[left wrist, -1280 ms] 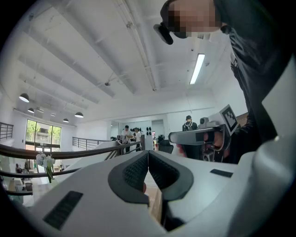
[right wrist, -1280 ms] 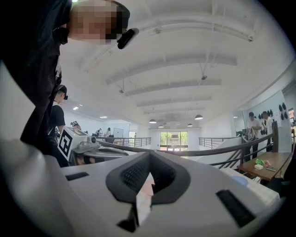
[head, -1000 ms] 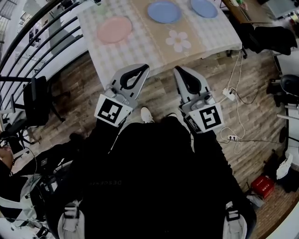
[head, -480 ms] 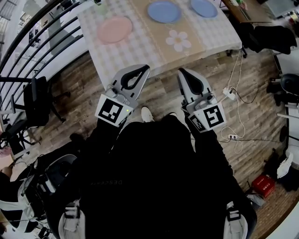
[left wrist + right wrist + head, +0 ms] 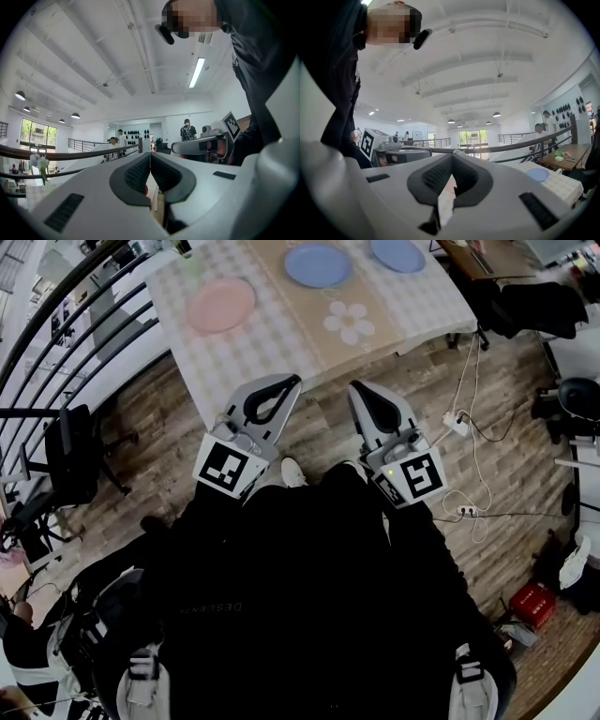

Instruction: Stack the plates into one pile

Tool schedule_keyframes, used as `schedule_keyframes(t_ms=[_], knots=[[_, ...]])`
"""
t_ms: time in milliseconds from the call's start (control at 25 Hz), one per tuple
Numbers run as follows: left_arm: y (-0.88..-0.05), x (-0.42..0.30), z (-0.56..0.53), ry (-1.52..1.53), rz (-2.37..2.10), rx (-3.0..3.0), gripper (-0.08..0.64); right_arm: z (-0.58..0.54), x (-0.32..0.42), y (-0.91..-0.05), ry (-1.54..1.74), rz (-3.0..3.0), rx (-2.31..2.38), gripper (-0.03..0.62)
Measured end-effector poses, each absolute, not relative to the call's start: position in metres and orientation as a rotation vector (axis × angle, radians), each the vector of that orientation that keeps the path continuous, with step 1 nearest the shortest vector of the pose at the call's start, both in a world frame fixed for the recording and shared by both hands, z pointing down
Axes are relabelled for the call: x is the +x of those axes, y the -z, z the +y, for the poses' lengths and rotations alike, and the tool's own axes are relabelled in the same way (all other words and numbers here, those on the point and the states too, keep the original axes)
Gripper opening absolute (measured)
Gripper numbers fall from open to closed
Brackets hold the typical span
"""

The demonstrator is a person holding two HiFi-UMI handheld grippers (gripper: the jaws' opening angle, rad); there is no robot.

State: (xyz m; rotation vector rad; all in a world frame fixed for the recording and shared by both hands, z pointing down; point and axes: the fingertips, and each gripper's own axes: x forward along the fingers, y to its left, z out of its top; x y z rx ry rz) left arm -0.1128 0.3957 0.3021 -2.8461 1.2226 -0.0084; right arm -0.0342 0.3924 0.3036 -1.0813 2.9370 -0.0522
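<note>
Three plates lie apart on a checked table, and both grippers hang short of it, closed and empty.

The table stands on a wood-plank floor beside a dark railing. On it a pink plate lies to the left, a blue plate in the middle and a second blue plate to the right, all well apart. A flower-shaped mat lies near the middle one. The left gripper and right gripper are held level, tips near the table's front edge, each with jaws pressed together on nothing.
</note>
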Motion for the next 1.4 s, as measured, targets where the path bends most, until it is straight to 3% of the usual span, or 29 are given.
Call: schedule_keyframes(t_ms=[600,1400], knots=[[-0.307,-0.109,0.353,0.010,1.305,-2.807,0.021,0.342,-0.032,-0.306,0.039,2.974,-0.986,0.006],[-0.302,-0.045,0.139,0.106,1.642,-2.639,0.021,0.095,0.033,-0.327,0.153,3.071,-0.658,0.006]])
